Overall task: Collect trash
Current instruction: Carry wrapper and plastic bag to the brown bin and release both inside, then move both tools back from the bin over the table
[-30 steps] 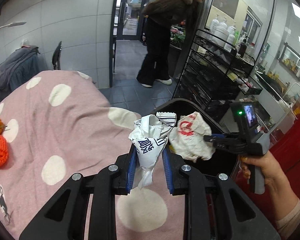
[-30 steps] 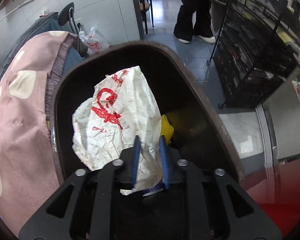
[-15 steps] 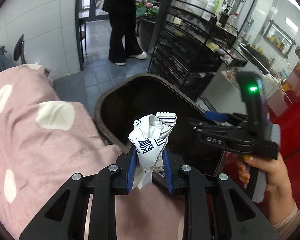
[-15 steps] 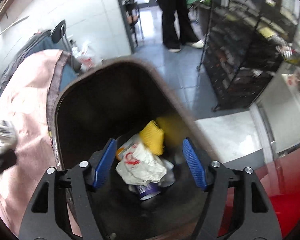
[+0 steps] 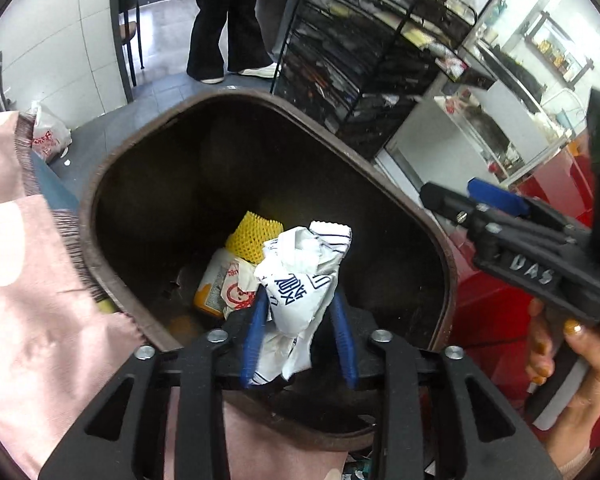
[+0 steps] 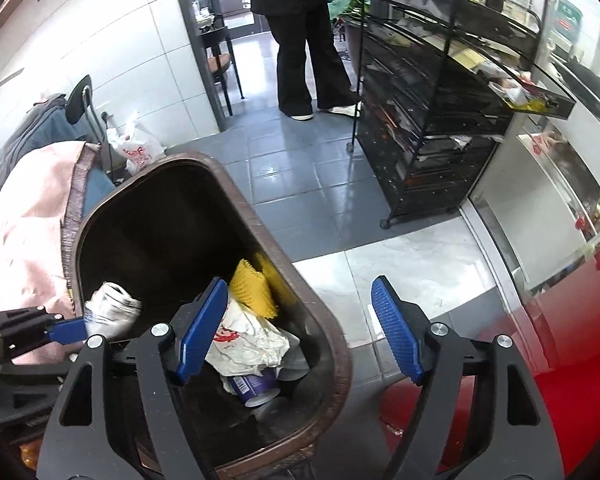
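Black wire rack (image 6: pixel 440 120), standing person (image 6: pixel 300 40)

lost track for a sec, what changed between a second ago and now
The right gripper let go of the red-printed wrapper, which now lies in the brown bin by the yellow foam net; its jaws stand wide and empty. The left gripper carried the blue-printed wrapper from above the pink tablecloth to over the bin, and its jaws are opening with the wrapper between them. The bin stayed put.
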{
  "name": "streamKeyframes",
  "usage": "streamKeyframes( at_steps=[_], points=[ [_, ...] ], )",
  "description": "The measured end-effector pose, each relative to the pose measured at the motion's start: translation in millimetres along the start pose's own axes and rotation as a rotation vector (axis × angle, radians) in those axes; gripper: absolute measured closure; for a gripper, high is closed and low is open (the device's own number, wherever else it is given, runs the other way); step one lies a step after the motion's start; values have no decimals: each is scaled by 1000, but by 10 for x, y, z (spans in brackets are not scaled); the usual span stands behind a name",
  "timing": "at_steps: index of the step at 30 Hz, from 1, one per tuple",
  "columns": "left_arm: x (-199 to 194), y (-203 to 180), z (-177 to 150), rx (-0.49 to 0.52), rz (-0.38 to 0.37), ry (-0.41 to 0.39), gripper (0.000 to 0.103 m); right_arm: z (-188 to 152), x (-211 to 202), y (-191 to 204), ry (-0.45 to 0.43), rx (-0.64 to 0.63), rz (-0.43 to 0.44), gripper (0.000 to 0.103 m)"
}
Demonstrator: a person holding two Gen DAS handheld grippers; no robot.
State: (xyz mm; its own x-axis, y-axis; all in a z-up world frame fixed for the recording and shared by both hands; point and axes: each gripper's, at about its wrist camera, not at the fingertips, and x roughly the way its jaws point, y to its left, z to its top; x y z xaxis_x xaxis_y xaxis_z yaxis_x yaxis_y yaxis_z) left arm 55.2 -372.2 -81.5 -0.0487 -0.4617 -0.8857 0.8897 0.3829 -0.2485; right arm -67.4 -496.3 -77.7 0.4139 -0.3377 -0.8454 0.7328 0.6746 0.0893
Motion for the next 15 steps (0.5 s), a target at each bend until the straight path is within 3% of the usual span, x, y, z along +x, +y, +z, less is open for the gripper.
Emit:
streamKeyframes(
  at_steps=[2,5,15],
  points=[
    [25,-11,-6,7,13,4,43,1,-8,-45,-5,8,-11,29],
    [-11,-39,-39,24,34,-12,31,29,-18,-117,-10,22,-28,28],
    [-332,-12,-139,14,54,-97,21,95,20,-95,-1,28,-6,27]
  ],
)
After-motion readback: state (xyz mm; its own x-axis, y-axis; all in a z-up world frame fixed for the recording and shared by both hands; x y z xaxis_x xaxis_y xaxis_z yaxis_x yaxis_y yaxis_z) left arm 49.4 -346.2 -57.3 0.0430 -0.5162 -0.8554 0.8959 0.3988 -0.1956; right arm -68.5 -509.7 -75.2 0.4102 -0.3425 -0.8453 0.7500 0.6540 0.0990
